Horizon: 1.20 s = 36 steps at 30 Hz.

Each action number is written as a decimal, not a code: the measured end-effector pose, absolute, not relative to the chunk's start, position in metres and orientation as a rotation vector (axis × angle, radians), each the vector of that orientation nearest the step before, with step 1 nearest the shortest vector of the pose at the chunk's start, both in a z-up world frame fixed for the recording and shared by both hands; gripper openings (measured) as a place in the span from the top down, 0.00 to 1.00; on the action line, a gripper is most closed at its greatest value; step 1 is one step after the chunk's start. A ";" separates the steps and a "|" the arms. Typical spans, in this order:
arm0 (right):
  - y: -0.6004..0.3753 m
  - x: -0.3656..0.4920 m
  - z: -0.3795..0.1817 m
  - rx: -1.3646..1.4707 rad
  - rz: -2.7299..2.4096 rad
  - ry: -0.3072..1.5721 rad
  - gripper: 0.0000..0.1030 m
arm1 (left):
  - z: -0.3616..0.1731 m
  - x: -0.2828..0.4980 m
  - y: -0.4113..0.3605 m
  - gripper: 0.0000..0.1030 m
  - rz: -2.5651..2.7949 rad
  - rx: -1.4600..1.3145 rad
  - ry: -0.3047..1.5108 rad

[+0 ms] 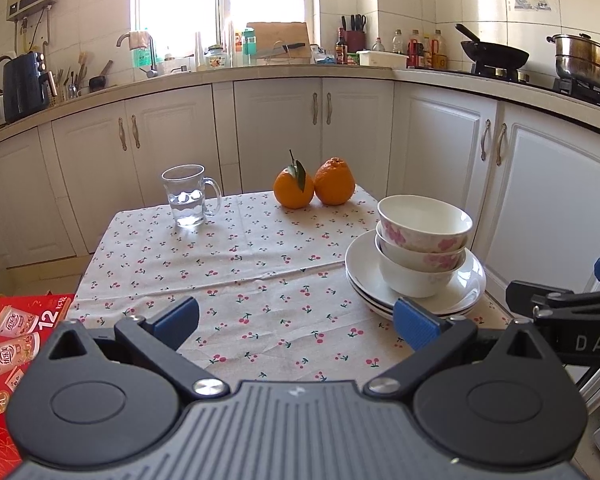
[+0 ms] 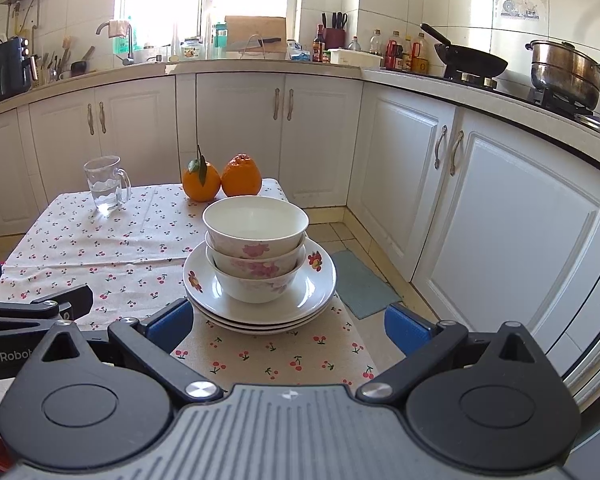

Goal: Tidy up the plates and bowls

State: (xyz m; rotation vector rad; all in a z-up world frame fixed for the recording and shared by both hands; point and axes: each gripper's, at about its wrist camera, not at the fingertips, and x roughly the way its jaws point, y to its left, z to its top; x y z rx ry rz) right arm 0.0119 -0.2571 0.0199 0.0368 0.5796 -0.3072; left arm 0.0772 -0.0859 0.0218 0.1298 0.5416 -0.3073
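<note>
Bowls (image 2: 255,248) nested three high on stacked plates (image 2: 320,292), at right edge of bench (image 2: 80,248). Right gripper (image 2: 288,326) spread wide, empty, just short of plates. Left gripper (image 1: 296,318) likewise agape, beside stack. Beyond: glass mug (image 1: 188,196), two oranges (image 1: 314,187).

bowls (image 2: 255,249) stacked on plates (image 2: 260,300), hand-held gripper (image 2: 288,326) spread
</note>
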 end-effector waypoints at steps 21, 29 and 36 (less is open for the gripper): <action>-0.255 0.011 0.021 0.032 -0.304 0.578 0.00 | 0.021 0.079 -0.085 0.00 -0.305 0.122 0.553; -0.255 0.011 0.021 0.031 -0.305 0.578 0.00 | 0.020 0.079 -0.085 0.00 -0.305 0.121 0.556; -0.255 0.012 0.021 0.030 -0.304 0.577 0.00 | 0.020 0.080 -0.086 0.00 -0.306 0.121 0.560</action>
